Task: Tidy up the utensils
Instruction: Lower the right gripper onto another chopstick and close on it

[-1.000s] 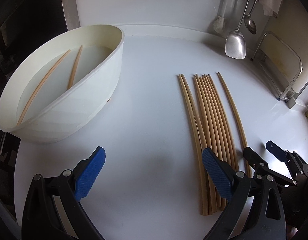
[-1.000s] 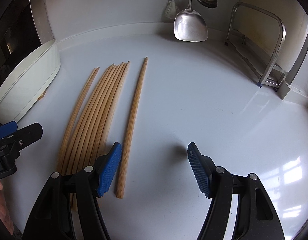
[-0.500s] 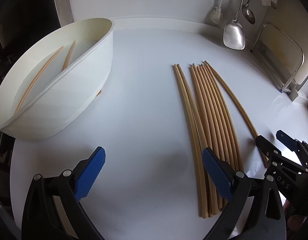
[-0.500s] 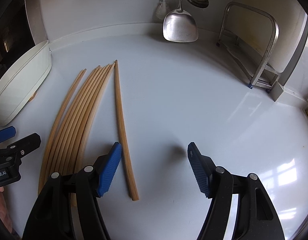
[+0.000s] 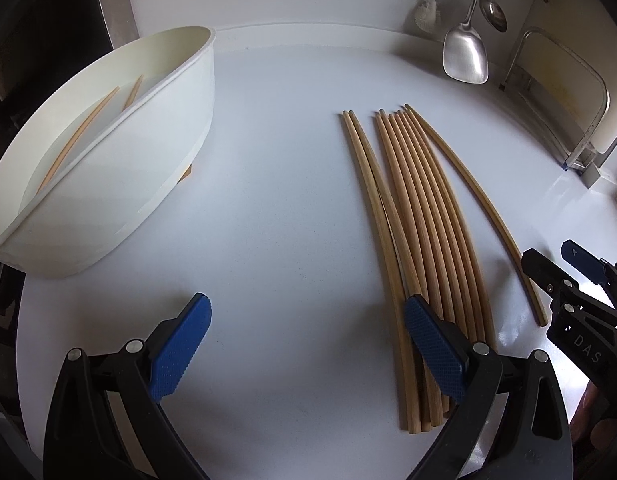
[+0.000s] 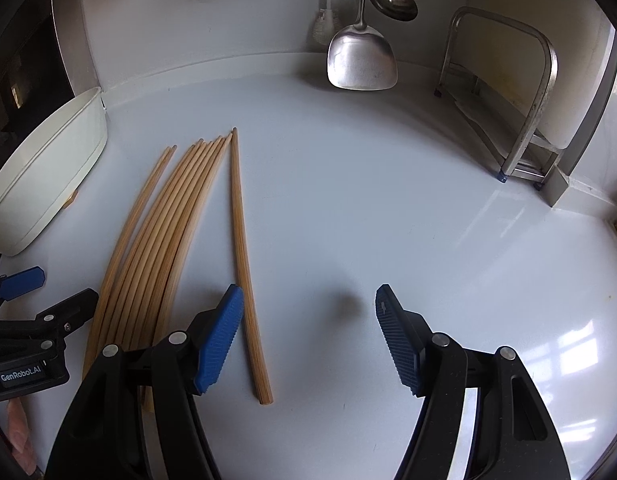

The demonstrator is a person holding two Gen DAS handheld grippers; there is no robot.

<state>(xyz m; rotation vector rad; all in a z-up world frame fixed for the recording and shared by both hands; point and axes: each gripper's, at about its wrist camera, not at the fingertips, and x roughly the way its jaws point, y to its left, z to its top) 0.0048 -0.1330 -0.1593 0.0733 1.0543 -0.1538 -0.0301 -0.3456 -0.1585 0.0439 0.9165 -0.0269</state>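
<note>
The left wrist view shows the left gripper [image 5: 306, 350] open over the white counter [image 5: 288, 208], holding nothing. Nine chopsticks [image 5: 424, 216] lie on the counter: two, then six, then one apart at the right. Two more lie in the white bin [image 5: 120, 184].

The right wrist view shows the right gripper [image 6: 308, 340] open and empty, the lone chopstick [image 6: 244, 264] by its left pad. A spatula [image 6: 362, 60] and a ladle [image 6: 394, 0] hang on the wall.

We see bright daylight from the right; window glare lies on the white counter [image 6: 568, 344]. Soft shadows fall under the grippers. Fisheye edges bend and darken; focus is sharp.
</note>
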